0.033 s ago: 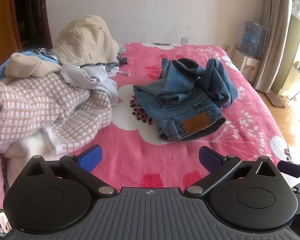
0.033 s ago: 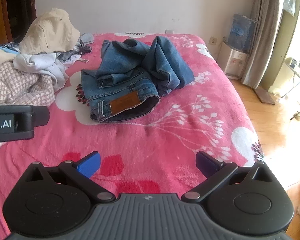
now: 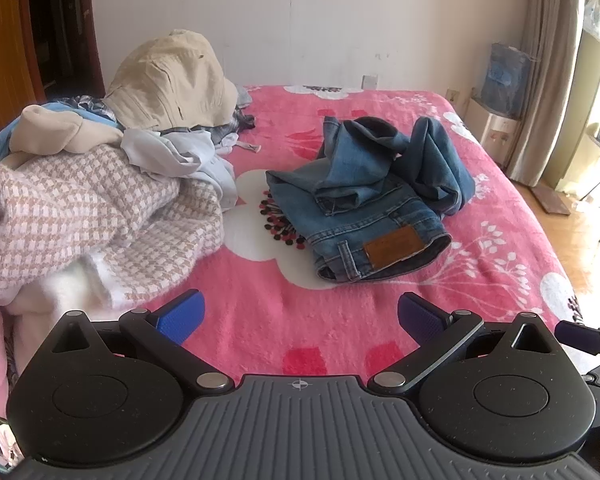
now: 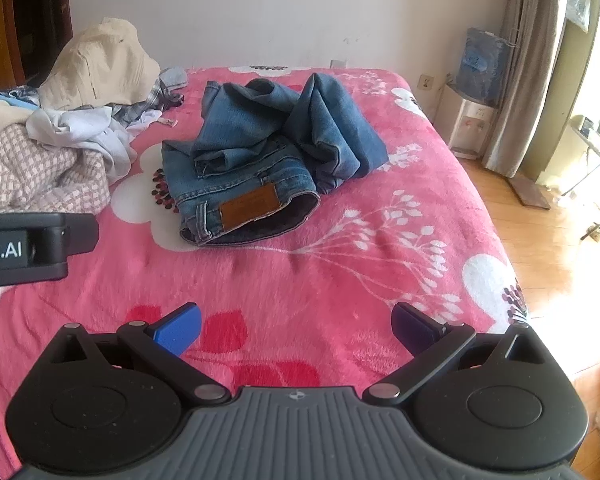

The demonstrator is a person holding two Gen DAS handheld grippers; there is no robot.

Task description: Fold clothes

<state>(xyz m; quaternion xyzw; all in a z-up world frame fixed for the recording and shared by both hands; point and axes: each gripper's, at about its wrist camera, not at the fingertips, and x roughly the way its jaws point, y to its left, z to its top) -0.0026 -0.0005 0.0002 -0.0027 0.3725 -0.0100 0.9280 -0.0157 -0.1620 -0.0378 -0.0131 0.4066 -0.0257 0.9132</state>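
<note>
A crumpled pair of blue jeans (image 3: 364, 188) lies mid-bed on the pink flowered blanket (image 3: 284, 300), waistband and brown leather patch (image 3: 394, 246) facing me. The right wrist view shows the same jeans (image 4: 260, 152) ahead and slightly left. My left gripper (image 3: 300, 314) is open above bare blanket, short of the waistband, with nothing between its fingers. My right gripper (image 4: 296, 324) is also open and empty, hovering over the blanket (image 4: 360, 264) nearer the bed's right side. The left gripper's black body (image 4: 24, 248) shows at the right view's left edge.
A heap of unfolded clothes fills the bed's left: a pink-and-white checked garment (image 3: 100, 208), a white shirt (image 3: 180, 156), a beige garment (image 3: 172, 76) on top. Right of the bed are wooden floor (image 4: 540, 220), a water dispenser (image 4: 472, 120) and a curtain (image 4: 528, 60).
</note>
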